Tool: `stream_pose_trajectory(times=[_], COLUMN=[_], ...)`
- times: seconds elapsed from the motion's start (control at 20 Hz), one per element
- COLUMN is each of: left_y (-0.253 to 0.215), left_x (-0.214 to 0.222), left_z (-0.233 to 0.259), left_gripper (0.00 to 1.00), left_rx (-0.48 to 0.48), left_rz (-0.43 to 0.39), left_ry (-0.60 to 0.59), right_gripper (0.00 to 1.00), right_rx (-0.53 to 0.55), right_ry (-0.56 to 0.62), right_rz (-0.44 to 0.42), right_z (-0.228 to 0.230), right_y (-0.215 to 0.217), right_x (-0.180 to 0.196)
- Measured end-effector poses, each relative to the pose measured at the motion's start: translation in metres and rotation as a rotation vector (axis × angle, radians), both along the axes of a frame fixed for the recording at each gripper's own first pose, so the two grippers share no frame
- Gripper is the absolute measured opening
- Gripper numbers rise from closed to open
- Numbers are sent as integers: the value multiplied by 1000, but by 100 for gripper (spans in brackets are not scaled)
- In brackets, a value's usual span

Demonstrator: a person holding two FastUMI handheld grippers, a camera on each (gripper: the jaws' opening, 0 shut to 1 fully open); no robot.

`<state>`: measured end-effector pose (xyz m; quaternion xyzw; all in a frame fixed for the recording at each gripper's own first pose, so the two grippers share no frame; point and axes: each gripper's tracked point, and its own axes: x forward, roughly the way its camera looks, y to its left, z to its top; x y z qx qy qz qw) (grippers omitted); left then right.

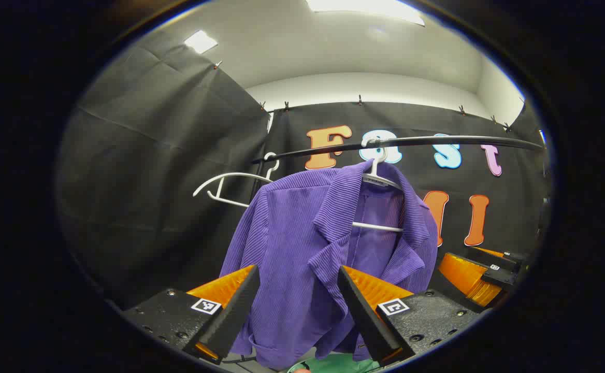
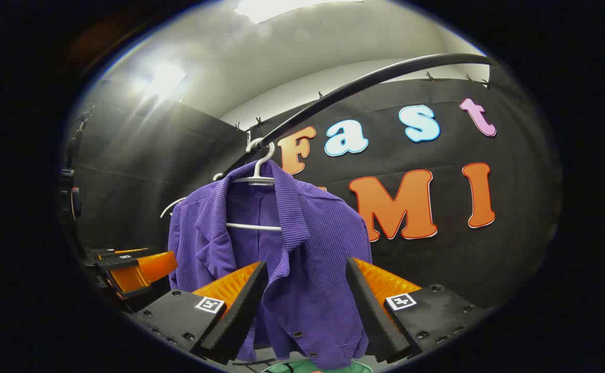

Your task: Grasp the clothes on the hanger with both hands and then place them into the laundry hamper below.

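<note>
Purple jacket (image 1: 302, 248) hanging on white hanger (image 1: 380, 178) from black rail (image 1: 437, 141), above green hamper (image 2: 318, 368). You're holding left gripper (image 1: 297, 305) and right gripper (image 2: 307, 311) spread wide, jacket showing between fingers, nothing gripped. Spare hanger (image 1: 230, 186) hanging beside.

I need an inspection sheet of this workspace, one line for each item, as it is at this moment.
Surface: nothing seen.
Job's things: purple jacket hangs on a white hanger from the black rail; green hamper rim shows below it.
Clutter: empty white hanger on the same rail.
Grippers: left tool open, short of the jacket; right tool open, also short of it.
Cables: nothing seen.
Surroundings: black cloth wall, white ceiling with lit panels.
</note>
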<state>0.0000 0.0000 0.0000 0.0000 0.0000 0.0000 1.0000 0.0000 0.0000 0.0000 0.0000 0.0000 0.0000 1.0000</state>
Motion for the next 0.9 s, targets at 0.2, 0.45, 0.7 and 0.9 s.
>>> stream_pose_trajectory(times=[0.2,0.45,0.7,0.9], left_y=[4,11,20,25], left_x=[-4,-10,-15,-18], left_z=[-3,-4,1,1], left_gripper=[95,95,95,95], left_rx=[-6,-6,12,12], left_rz=[10,24,38,49], left_ry=[6,8,-2,2], right_gripper=[98,98,98,98], right_rx=[6,29,3,3], right_ry=[8,25,1,7], right_rz=[4,1,-44,-42], right_z=[-3,-9,-2,-5], right_y=[3,3,-15,-11], right_x=[-1,1,0,0])
